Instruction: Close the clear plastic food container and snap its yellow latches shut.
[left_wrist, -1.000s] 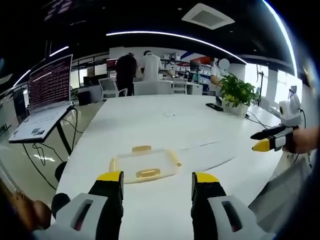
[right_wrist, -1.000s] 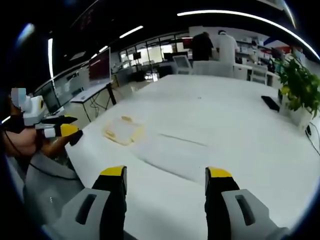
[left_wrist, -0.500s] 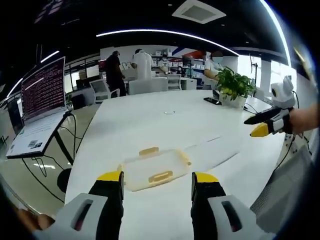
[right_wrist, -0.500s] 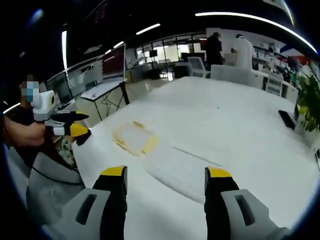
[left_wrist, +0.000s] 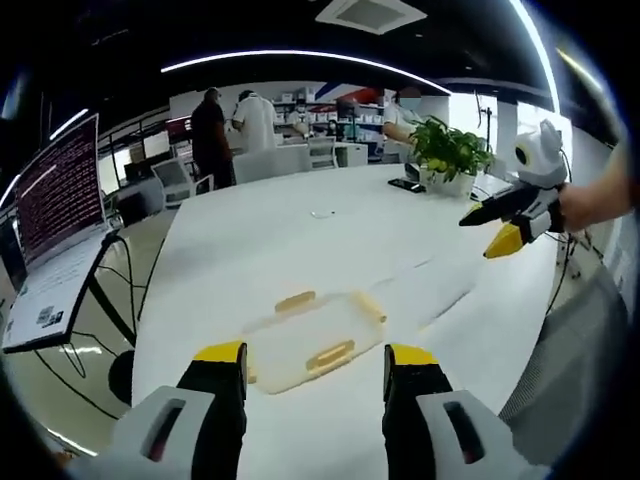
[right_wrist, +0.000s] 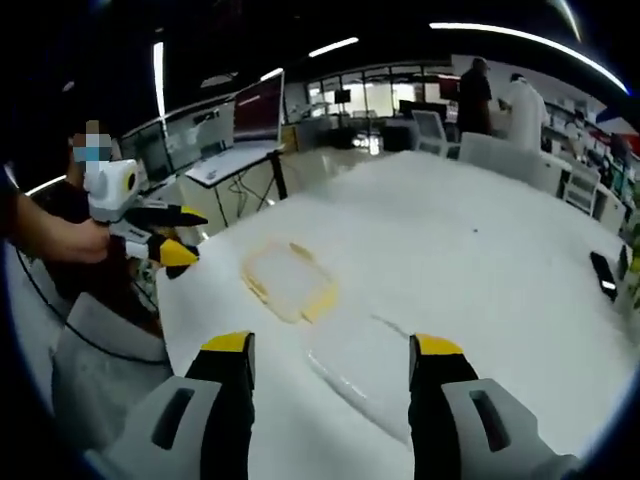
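A flat clear plastic food container (left_wrist: 308, 336) with yellow latches (left_wrist: 331, 356) lies on the white table, just beyond my left gripper (left_wrist: 315, 362), which is open and empty above the near table edge. In the right gripper view the container (right_wrist: 290, 277) sits left of centre, farther out on the table. My right gripper (right_wrist: 330, 352) is open with nothing between its jaws. The right gripper (left_wrist: 503, 222) also appears at the right of the left gripper view, held in a hand. At the left of the right gripper view is the left gripper (right_wrist: 165, 235).
A white table (left_wrist: 300, 240) carries a potted plant (left_wrist: 445, 155), a dark phone (left_wrist: 405, 185) and a clear sheet (right_wrist: 350, 375). An open laptop (left_wrist: 55, 215) stands on a side stand at left. People and chairs are at the far end.
Both cameras have shifted: the container now sits nearer the centre of each view. The right gripper has risen in the left gripper view.
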